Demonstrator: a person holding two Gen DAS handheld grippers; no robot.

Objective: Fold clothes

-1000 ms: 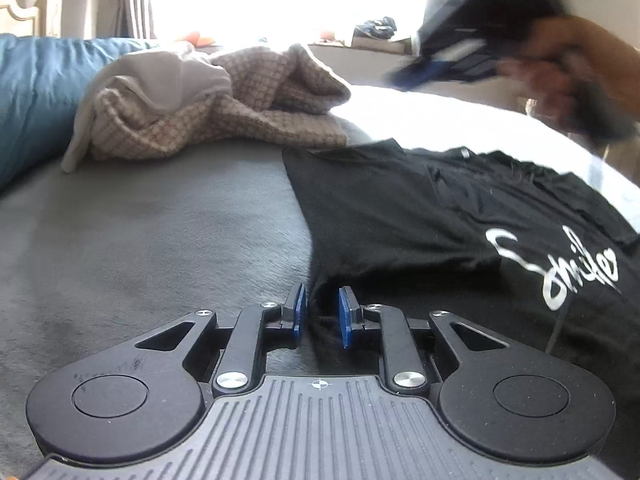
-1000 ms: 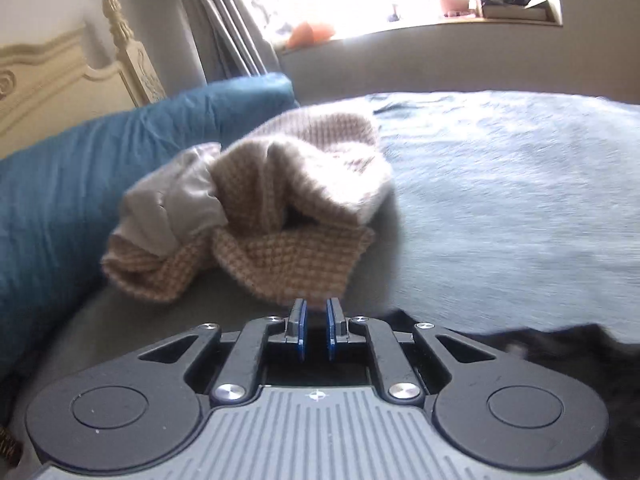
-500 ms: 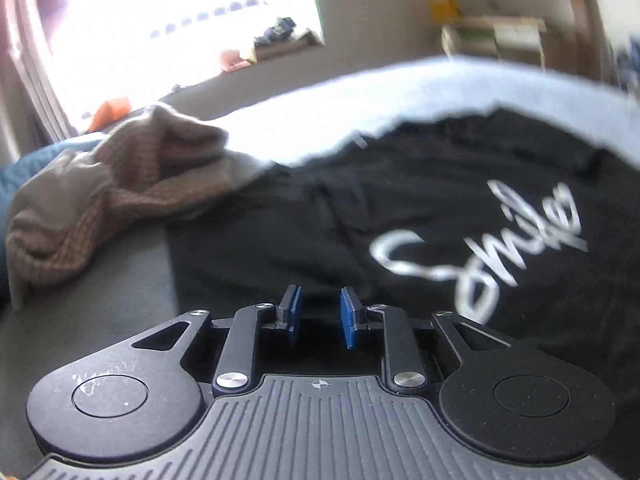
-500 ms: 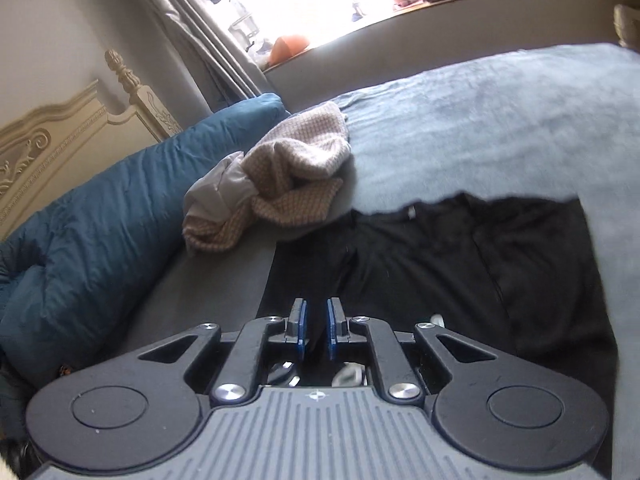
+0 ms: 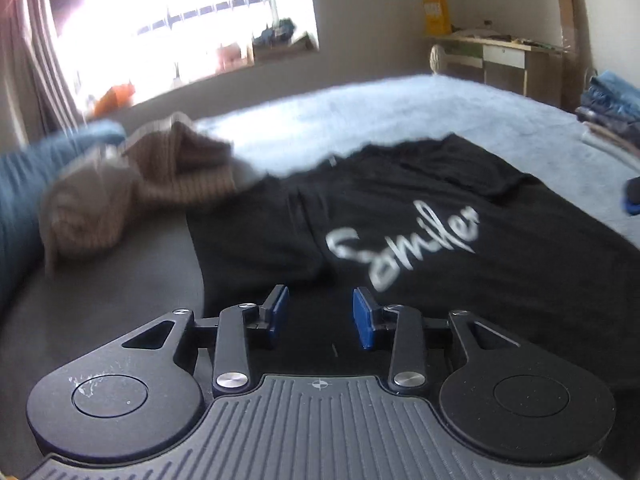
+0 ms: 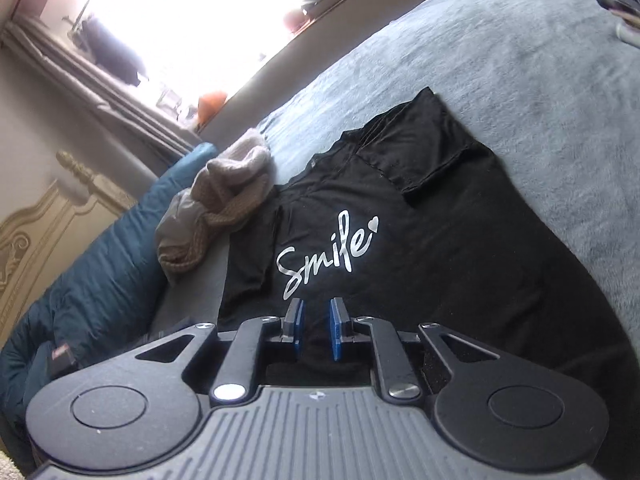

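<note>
A black T-shirt (image 5: 460, 280) with a white "Smile" print (image 6: 326, 252) lies flat, print up, on the grey bedspread (image 6: 540, 60). Both its sleeves lie folded in over the body. My left gripper (image 5: 322, 314) hovers over the shirt's lower left part. Its jaws are opening, with a wide gap and nothing between the blue pads (image 5: 362, 316). My right gripper (image 6: 317, 326) hangs above the shirt's hem end, tilted to one side. Its jaws are opening too, with a narrow gap and no cloth in it.
A crumpled beige knit garment (image 6: 224, 200) lies just beyond the shirt's left shoulder, against a dark blue duvet (image 6: 100, 280). A cream headboard (image 6: 36, 224) stands at the far left. A stack of folded clothes (image 5: 612, 104) and a desk (image 5: 500, 56) are at the right.
My left gripper lifted off the shirt's left edge, drew back and widened its jaws. My right gripper swung from the knit pile back over the shirt and rolled; its gap grew slightly.
</note>
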